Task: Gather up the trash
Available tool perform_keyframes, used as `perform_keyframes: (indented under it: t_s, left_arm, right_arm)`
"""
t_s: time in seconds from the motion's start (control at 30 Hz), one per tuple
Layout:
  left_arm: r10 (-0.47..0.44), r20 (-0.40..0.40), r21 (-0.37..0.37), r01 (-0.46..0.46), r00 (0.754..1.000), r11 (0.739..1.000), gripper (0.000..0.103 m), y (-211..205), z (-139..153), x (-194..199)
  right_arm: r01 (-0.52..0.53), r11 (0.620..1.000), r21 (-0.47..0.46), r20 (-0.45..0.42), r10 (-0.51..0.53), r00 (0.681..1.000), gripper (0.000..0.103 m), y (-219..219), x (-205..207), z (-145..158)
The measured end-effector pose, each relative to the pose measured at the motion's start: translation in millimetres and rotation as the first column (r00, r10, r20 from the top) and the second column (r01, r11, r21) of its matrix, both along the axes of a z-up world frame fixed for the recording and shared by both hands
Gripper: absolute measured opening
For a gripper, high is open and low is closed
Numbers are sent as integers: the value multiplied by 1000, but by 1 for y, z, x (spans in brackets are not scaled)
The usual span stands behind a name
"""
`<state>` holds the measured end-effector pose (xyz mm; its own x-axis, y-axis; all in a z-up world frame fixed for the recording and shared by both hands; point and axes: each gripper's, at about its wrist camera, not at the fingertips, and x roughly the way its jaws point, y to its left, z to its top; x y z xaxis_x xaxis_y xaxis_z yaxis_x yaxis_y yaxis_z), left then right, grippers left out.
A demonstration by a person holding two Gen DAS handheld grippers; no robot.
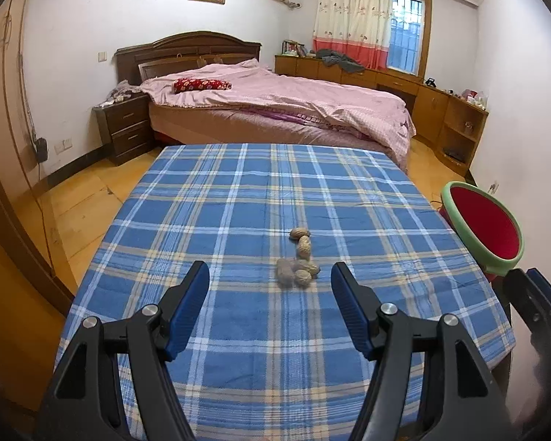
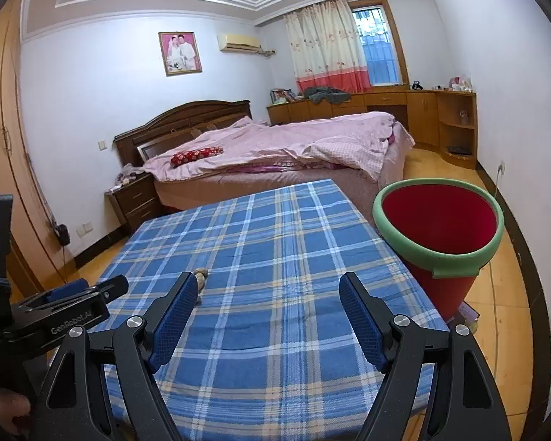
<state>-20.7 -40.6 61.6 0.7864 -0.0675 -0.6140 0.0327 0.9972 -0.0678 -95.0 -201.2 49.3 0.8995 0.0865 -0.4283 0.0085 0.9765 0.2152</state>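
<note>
— Both grippers, the left gripper (image 1: 270, 279) and the right gripper (image 2: 268, 290), hang over the table's near edge with jaws apart, nothing between them.

— And beyond?

— Checked tablecloth (image 1: 312, 183), a red bin (image 2: 440, 235) beside its right edge, peanut shells (image 1: 299, 257) mid-table, nothing blocking; bed (image 1: 275, 110) behind.

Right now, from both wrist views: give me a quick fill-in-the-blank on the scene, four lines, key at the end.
1. The nutshells lie on a blue ____ tablecloth.
2. The red bin has a ____ rim.
3. The left tongs hold ____.
4. The bin stands off the table's ____ edge, seen from the tongs.

Missing words: plaid; green; nothing; right
</note>
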Motion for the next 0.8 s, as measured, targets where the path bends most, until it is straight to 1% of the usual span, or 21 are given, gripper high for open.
perform_keyframes:
  t_s: [0.1, 0.27, 0.47, 0.8]
  left_arm:
    - [10, -7, 0, -10, 1000, 1000, 69, 3, -3, 2]
    - [26, 8, -1, -26, 1000, 1000, 69, 4, -6, 2]
    - [32, 3, -1, -32, 999, 999, 69, 6, -12, 5]
    - [31, 5, -4, -31, 1000, 1000, 69, 6, -14, 6]
  right_arm:
    - [1, 1000, 6, -5, -1, 1000, 80, 0, 0, 0]
    - [-3, 1000, -3, -8, 3, 1000, 80, 1, 0, -1]
    - [1, 1000, 1, -21, -1, 1000, 80, -1, 3, -7]
    - [-3, 1000, -1, -35, 2, 999, 80, 2, 9, -11]
